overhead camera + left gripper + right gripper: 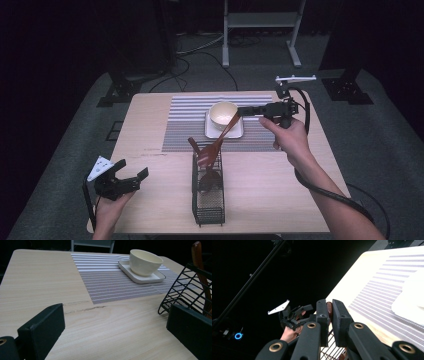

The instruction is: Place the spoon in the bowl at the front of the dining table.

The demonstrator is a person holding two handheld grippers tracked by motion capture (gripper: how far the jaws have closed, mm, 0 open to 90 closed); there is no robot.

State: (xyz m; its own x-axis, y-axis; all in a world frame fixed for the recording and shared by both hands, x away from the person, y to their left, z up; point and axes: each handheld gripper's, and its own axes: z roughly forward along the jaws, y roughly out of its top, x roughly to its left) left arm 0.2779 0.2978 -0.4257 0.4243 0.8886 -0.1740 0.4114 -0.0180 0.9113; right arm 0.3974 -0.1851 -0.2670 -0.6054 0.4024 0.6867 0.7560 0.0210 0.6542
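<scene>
High view first: my right gripper point(243, 111) is clamped on the top end of a brown wooden spatula point(221, 136), whose blade end reaches down into the black wire basket point(207, 200). That basket is my landmark. It stands on the bare table point(150, 125) just this side of the striped placemat point(185, 117), and a second brown utensil point(195, 147) leans up out of its far end beside the spatula. Beyond the basket, on the mat, a cream bowl point(223, 115) sits on a white square plate point(240, 131). My left gripper point(134, 181) rests well to the left of the basket, jaws spread wide and holding nothing.

Right gripper view bears out the grip: the two black pads point(322, 315) are pinched together with a sliver of brown handle between them and the basket's wire below.

I judge the step to be drawing the spatula out of the basket. To do it well I should lift along the line of the handle, up and away, not sideways, so the blade slides free instead of catching the wire or dragging the other utensil with it. The pinch sits near the very tip, so the long handle could pivot; I'd keep it firm and move slowly. The light basket may tip or follow, and my free left gripper could steady its near rim. I'd also keep the handle clear of the bowl just behind.
</scene>
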